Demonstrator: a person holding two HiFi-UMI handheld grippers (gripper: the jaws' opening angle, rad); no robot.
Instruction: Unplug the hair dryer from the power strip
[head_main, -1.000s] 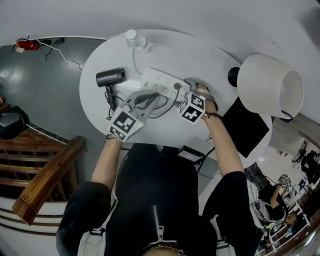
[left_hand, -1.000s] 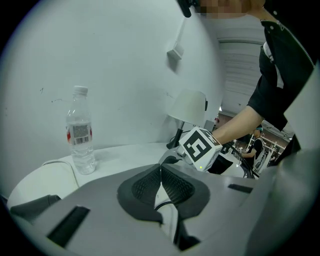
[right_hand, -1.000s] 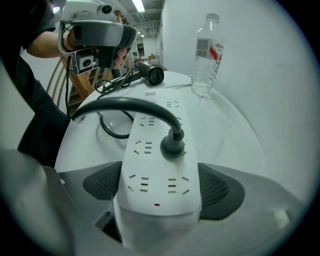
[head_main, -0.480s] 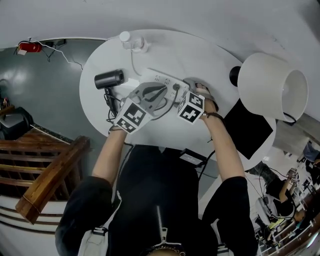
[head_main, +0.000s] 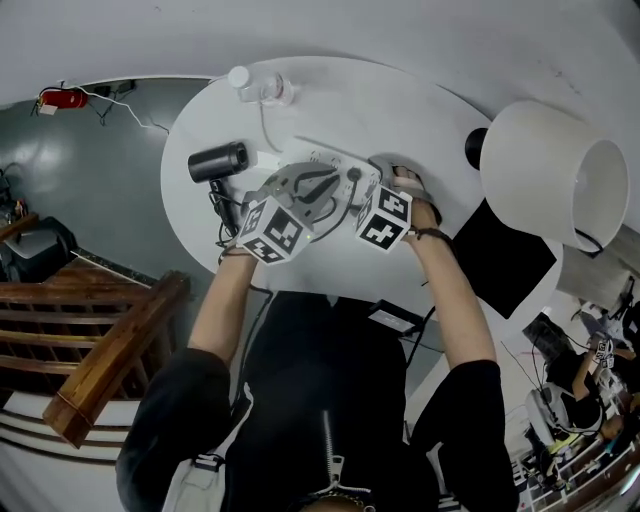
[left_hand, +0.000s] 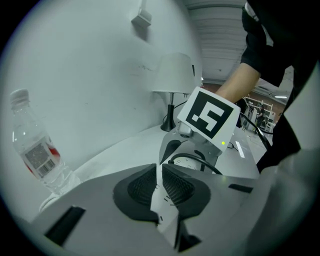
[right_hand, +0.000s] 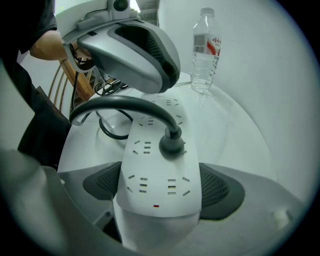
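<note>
A white power strip (right_hand: 155, 165) lies on the round white table (head_main: 400, 110), and my right gripper (right_hand: 162, 192) is shut on its near end, one pad against each long side. The hair dryer's black plug (right_hand: 172, 143) sits in the strip, and its cable (right_hand: 120, 105) arcs off to the left. The black hair dryer (head_main: 218, 161) lies at the table's left. My left gripper (left_hand: 158, 170) hangs over the strip just short of the plug. Its jaws have just parted to a thin slit with nothing between them. It also shows as a grey shell, the left gripper (right_hand: 162, 65), above the cable.
A clear water bottle (head_main: 255, 84) stands at the table's far edge, beyond the strip. A white lamp (head_main: 545, 170) stands at the right, with a black flat pad (head_main: 505, 258) near it. Loose cable (head_main: 222, 205) is bunched by the dryer. A wooden railing (head_main: 100, 350) is below left.
My left gripper has moved right and down over the power strip toward the plug, rolling as it went. The right gripper has stayed put on the strip.
</note>
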